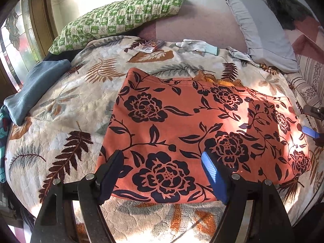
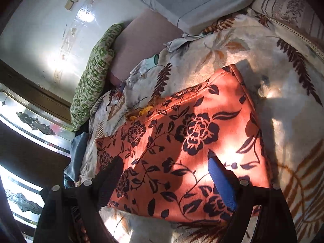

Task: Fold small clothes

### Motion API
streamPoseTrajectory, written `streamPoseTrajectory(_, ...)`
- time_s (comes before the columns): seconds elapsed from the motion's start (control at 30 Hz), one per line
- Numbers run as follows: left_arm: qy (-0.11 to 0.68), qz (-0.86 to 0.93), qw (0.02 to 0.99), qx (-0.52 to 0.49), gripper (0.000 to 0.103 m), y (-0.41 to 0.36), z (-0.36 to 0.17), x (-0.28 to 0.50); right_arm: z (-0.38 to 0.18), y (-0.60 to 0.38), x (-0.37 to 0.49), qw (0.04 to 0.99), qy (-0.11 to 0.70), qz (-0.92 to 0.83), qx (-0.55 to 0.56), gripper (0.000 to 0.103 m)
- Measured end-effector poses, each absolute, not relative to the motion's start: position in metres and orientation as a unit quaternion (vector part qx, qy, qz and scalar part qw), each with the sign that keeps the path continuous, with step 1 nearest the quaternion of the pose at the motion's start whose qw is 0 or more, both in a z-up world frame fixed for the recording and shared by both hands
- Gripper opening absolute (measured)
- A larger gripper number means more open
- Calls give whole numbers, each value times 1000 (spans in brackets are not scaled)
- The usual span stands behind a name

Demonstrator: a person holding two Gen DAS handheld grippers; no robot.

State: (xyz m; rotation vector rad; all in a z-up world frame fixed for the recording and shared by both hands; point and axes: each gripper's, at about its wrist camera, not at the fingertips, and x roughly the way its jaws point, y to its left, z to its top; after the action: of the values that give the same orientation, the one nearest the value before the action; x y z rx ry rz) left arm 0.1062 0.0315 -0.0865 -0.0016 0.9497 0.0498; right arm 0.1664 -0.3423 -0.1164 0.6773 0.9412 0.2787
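An orange garment with a dark flower print point(image 1: 192, 133) lies folded flat as a rough rectangle on a leaf-patterned blanket point(image 1: 66, 101). My left gripper point(image 1: 162, 158) is open and empty, its fingers wide apart above the garment's near edge. The right gripper's blue finger pad point(image 1: 310, 131) shows at the garment's right edge in the left wrist view. In the right wrist view the garment point(image 2: 182, 145) fills the middle, and my right gripper point(image 2: 164, 162) is open and empty above its near part.
A green checked pillow point(image 1: 113, 18) and a grey pillow point(image 1: 263, 26) lie at the bed's head. A blue folded cloth point(image 1: 34, 89) lies at the left. White gloves point(image 1: 194, 44) and a small packet point(image 1: 151, 45) lie beyond the garment. A window point(image 2: 30, 121) is at the left.
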Motion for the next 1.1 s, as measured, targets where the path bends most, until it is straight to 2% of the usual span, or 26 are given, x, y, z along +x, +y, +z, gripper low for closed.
streamPoseTrajectory(0.17, 469, 29, 883, 4, 79, 32, -95, 112, -176, -351, 222, 795, 497, 98, 332, 88)
streamPoseTrajectory(0.27, 462, 22, 886, 5, 79, 25, -92, 114, -163, -356, 223, 792, 489, 114, 348, 88)
streamPoseTrajectory(0.33, 456, 6, 890, 3, 79, 15, -89, 119, -140, -362, 214, 806, 456, 156, 344, 88)
streamPoseTrajectory(0.43, 450, -18, 893, 9, 79, -10, -86, 130, -123, -395, 205, 823, 438, 127, 337, 88)
streamPoseTrajectory(0.57, 447, -49, 893, 15, 79, -42, -91, 148, -144, -437, 213, 813, 461, 84, 345, 88)
streamPoseTrajectory(0.73, 477, -41, 878, 34, 79, -58, -119, 169, -168, -433, 232, 791, 482, 124, 355, 88)
streamPoseTrajectory(0.8, 496, -31, 867, 45, 80, -58, -134, 175, -180, -429, 240, 777, 492, 137, 368, 85)
streamPoseTrajectory(0.83, 497, -31, 866, 46, 81, -58, -138, 176, -186, -426, 244, 769, 502, 141, 369, 82)
streamPoseTrajectory(0.9, 494, -29, 868, 48, 82, -58, -137, 175, -197, -415, 251, 754, 536, 147, 350, 53)
streamPoseTrajectory(0.97, 495, -30, 867, 47, 82, -58, -137, 175, -193, -404, 251, 758, 547, 157, 318, 34)
streamPoseTrajectory(1.1, 491, -36, 869, 50, 82, -57, -138, 174, -178, -392, 250, 774, 553, 141, 275, 23)
